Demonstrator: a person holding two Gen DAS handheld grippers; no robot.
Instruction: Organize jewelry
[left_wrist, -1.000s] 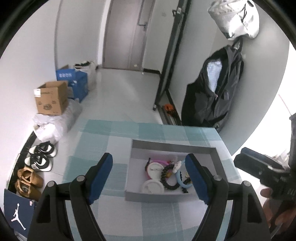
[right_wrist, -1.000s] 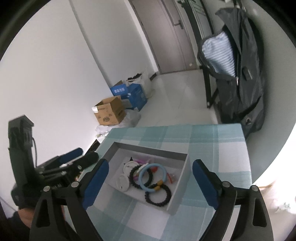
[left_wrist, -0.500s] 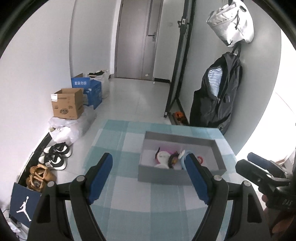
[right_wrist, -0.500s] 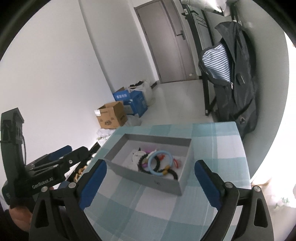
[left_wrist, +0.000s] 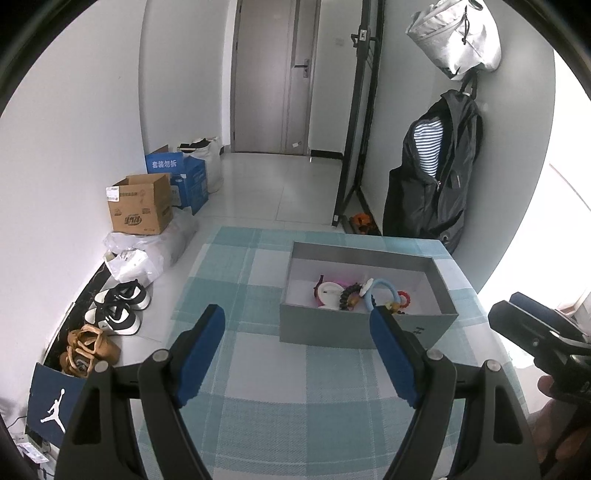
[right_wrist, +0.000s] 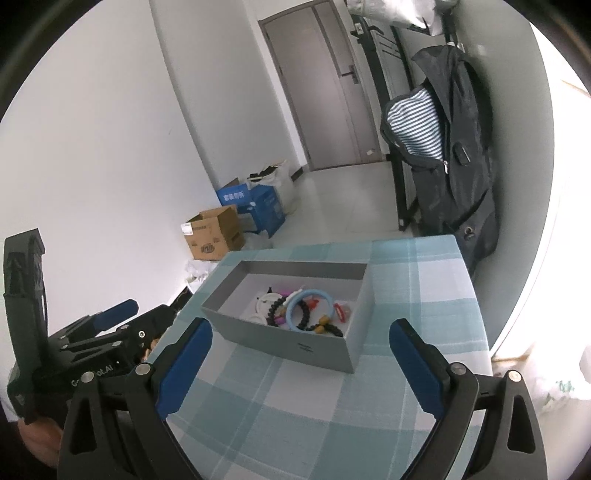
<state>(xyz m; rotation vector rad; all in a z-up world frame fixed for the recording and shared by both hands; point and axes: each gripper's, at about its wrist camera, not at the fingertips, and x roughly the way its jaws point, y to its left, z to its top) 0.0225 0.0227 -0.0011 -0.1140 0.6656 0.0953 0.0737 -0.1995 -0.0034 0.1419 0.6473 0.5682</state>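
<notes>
A grey open box (left_wrist: 325, 330) stands on the teal checked tablecloth (left_wrist: 295, 406); it also shows in the right wrist view (right_wrist: 295, 347). Inside lie a light blue ring (right_wrist: 308, 309), black bead bracelets (right_wrist: 325, 326), white round pieces (left_wrist: 328, 293) and small red and pink items. My left gripper (left_wrist: 299, 325) is open and empty, hovering short of the box's near wall. My right gripper (right_wrist: 301, 343) is open and empty, also short of the box. Each gripper shows at the edge of the other's view.
The table's left edge drops to a floor with shoes (left_wrist: 118, 306), cardboard boxes (left_wrist: 140, 206) and plastic bags. A black jacket (left_wrist: 432, 177) hangs on the wall behind the table's far right corner. A grey door (left_wrist: 273, 74) stands far back.
Both grippers have pulled back and up from the box, so it now looks smaller and farther off. Both stayed open and empty. The jewelry stays in the box.
</notes>
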